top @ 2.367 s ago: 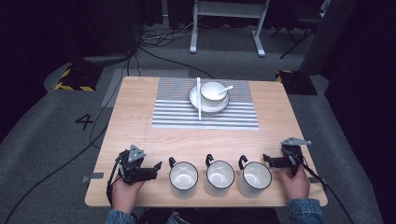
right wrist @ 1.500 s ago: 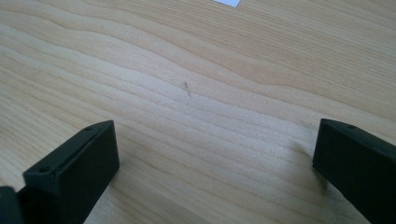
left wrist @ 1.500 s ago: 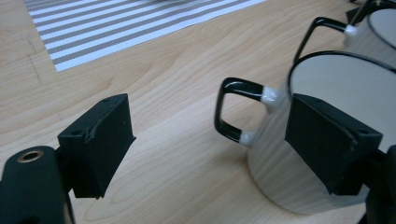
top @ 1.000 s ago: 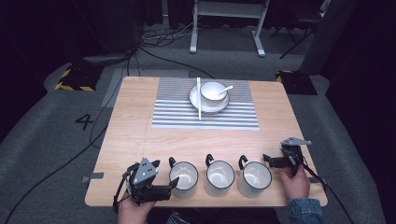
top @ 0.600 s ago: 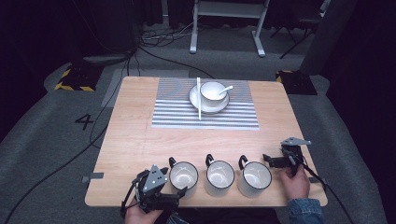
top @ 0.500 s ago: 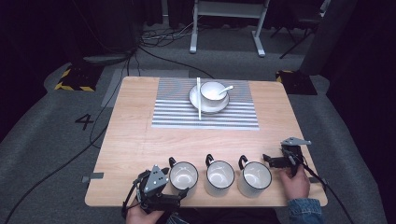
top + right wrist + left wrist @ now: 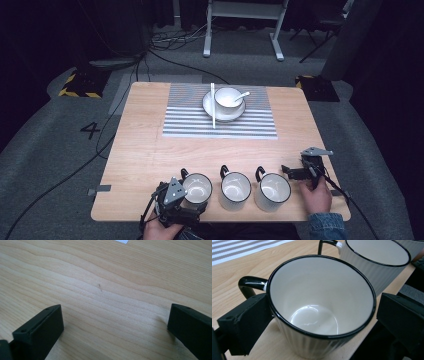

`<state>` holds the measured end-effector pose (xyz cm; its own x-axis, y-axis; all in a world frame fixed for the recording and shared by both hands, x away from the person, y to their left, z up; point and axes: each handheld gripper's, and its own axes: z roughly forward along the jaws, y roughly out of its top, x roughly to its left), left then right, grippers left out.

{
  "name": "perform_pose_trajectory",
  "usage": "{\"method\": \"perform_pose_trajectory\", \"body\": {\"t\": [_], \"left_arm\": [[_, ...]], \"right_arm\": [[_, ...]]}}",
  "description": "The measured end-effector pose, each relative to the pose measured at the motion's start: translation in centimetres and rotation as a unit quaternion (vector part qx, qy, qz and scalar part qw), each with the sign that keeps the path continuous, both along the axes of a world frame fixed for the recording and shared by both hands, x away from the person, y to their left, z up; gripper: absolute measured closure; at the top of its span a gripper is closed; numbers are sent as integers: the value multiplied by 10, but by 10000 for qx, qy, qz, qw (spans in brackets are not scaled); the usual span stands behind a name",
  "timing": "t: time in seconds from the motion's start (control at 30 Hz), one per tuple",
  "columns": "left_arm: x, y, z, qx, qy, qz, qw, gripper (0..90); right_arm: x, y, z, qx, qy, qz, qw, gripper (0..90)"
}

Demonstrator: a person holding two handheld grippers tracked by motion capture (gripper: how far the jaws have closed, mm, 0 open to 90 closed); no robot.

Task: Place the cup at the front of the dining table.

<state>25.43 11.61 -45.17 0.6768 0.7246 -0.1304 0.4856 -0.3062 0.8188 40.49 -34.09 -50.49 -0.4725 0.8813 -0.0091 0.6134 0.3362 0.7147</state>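
Wooden bench (image 7: 150,150) carries three mugs in a row along its near edge, and the left gripper (image 7: 197,207), fingers just spread wide, straddles the leftmost mug (image 7: 319,305) for a grab, while the right gripper (image 7: 286,171) waits with fingers apart over bare wood.

Both tongs (image 7: 197,207) (image 7: 286,171) wide apart

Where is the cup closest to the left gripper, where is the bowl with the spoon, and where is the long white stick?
Left cup (image 7: 322,310), left gripper view, inside wall.
Bowl (image 7: 228,98), high view, pale inside.
White stick (image 7: 212,107), high view, middle of its length, beside the bowl.
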Motion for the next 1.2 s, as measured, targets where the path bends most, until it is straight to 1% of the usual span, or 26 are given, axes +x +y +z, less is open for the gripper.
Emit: {"method": "perform_pose_trajectory", "body": {"t": [0.07, 0.13, 0.17, 0.27, 0.3, 0.33, 0.37, 0.5, 0.53, 0.6, 0.63, 0.67, 0.73, 0.77, 0.8, 0.83, 0.87, 0.93, 0.97, 1.07, 1.13, 1.17, 1.2], "left_arm": [[2, -1, -4, -37, -43, -11, 10000, 3], [3, -2, -6, -14, -10, -25, 10000, 3], [4, -2, -8, 21, -37, -17, 10000, 3], [6, -4, -10, -9, -85, -25, 10000, 3], [7, -4, -10, 13, -93, -43, 9999, 3], [8, -5, -12, 27, -89, -1, 10000, 3], [9, -6, -13, -5, -163, 48, 9999, 0], [9, -6, -14, 14, -219, 28, 9998, 1], [8, -5, -16, -31, -169, 38, 9998, 0], [9, -4, -19, -90, -194, 22, 9998, 0], [9, -3, -20, -121, -148, -4, 9998, 0], [10, -3, -22, -227, -121, 3, 9997, 0], [10, -1, -27, -414, -189, -8, 9990, 0], [10, -1, -27, -414, -189, -8, 9990, 0], [9, -2, -28, -444, -224, 24, 9988, 0], [9, -2, -29, -427, -282, 41, 9987, 0], [9, -2, -32, -453, -305, 22, 9985, 0], [9, -3, -36, -392, -324, 16, 9987, 1], [10, -5, -41, -381, -400, -4, 9985, 2], [13, -6, -43, -355, -420, -3, 9985, 2], [15, -9, -46, -429, -446, 22, 9981, 0], [16, -9, -47, -475, -424, 1, 9980, 0], [16, -10, -49, -512, -459, 10, 9976, 0]], "right_arm": [[0, 0, 0, 1, 2, -1, 10000, 3], [0, 0, 0, 1, 2, -1, 10000, 3], [0, 0, 0, 1, 2, -1, 10000, 3], [0, 0, 0, -1, 1, 0, 10000, 3], [0, 0, 0, 1, 2, -1, 10000, 3], [0, 0, 0, 1, 2, -1, 10000, 3], [0, 0, 0, 2, 2, -2, 10000, 3], [0, 0, 0, 1, 2, 0, 10000, 3], [0, 0, 0, 1, 1, -1, 10000, 3], [0, 0, 0, -3, 1, 1, 10000, 3], [0, 0, 0, -2, 0, 2, 10000, 3], [0, 0, 0, -1, 2, -1, 10000, 3], [0, 0, 0, 0, 2, 1, 10000, 3], [0, 0, 0, -2, 1, 1, 10000, 3], [0, 0, 0, -2, 2, 0, 10000, 3], [0, 0, 0, -2, 2, 0, 10000, 3], [0, 0, 0, -2, 1, 1, 10000, 3], [0, 0, 0, -2, -1, 2, 10000, 3], [0, 0, 0, -1, 1, 1, 10000, 3], [0, 0, 0, -1, 1, 0, 10000, 4], [0, 0, 0, 0, 2, 0, 10000, 3], [0, 0, 0, -1, 2, 0, 10000, 3], [0, 0, 0, -1, 2, 0, 10000, 3]]}}
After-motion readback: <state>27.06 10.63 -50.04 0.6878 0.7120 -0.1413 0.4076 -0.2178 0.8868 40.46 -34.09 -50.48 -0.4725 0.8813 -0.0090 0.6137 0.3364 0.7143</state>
